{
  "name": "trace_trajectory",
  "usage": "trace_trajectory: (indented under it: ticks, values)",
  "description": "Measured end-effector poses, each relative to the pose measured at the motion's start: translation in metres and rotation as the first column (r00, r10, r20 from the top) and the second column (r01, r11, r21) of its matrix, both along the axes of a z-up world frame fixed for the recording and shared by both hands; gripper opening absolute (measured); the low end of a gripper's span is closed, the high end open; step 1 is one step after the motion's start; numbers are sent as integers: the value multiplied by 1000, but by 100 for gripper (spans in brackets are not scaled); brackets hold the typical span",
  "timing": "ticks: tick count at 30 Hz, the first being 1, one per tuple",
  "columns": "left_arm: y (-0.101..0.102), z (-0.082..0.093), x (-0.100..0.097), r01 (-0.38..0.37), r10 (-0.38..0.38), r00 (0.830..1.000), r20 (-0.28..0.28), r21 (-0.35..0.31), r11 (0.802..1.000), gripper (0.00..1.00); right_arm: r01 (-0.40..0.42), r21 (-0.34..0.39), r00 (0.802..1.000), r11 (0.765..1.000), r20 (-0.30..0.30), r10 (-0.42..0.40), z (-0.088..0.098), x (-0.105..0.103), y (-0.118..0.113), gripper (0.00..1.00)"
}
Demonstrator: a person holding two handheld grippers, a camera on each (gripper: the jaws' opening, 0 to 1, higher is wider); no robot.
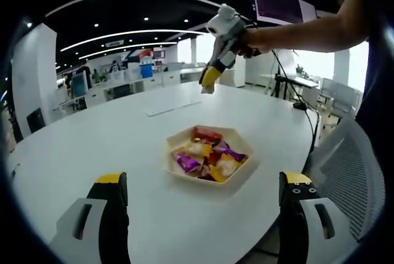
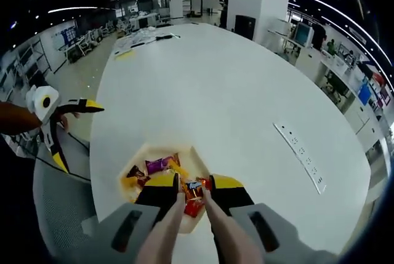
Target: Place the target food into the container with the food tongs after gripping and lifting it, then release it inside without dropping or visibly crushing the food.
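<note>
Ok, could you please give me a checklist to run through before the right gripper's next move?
1. Right gripper squeezing the tongs: ok.
2. Tongs closed on the orange packet: ok.
3. Packet not crushed: cannot tell.
4. Packet lifted off the hexagonal tray: cannot tell.
5. Left gripper open and holding nothing: ok.
6. Left gripper short of the tray, out of the way: ok.

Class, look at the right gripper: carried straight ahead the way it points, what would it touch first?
Most likely the wrapped snacks in the tray, just past the right gripper and its tongs; depth is uncertain.
</note>
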State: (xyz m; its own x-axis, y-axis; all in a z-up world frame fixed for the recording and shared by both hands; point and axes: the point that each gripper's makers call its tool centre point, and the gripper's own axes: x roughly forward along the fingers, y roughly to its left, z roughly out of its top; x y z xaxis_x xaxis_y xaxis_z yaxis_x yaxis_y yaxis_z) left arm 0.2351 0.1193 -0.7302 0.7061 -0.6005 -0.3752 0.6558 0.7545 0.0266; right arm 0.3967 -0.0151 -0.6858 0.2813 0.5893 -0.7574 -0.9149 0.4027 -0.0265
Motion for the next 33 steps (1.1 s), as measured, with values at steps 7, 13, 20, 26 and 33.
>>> trace_trajectory:
  ticks: [7, 13, 20, 26, 33]
  values:
    - [1, -1, 1, -1, 1, 1000, -1, -4, 1000, 100, -32, 11, 999, 999, 7, 31, 7, -10, 22, 19]
    - [1, 0, 0, -2, 2, 1000, -2, -5, 1000, 100, -69, 5, 998, 998, 9, 69, 5, -20, 38, 19]
    - [0, 0, 0, -2, 2, 1000, -2, -6, 1000, 100, -89, 10, 996, 996, 2, 89, 6, -23, 43, 22]
    - [0, -1, 0, 1, -1, 1000, -6, -5, 1000, 100, -110, -1, 993, 994, 33, 110, 7, -22, 43, 24]
    - [-1, -2, -1, 6, -6, 1000, -11, -2, 1000, 100, -107, 4, 994, 994, 36, 107, 9, -22, 41, 25]
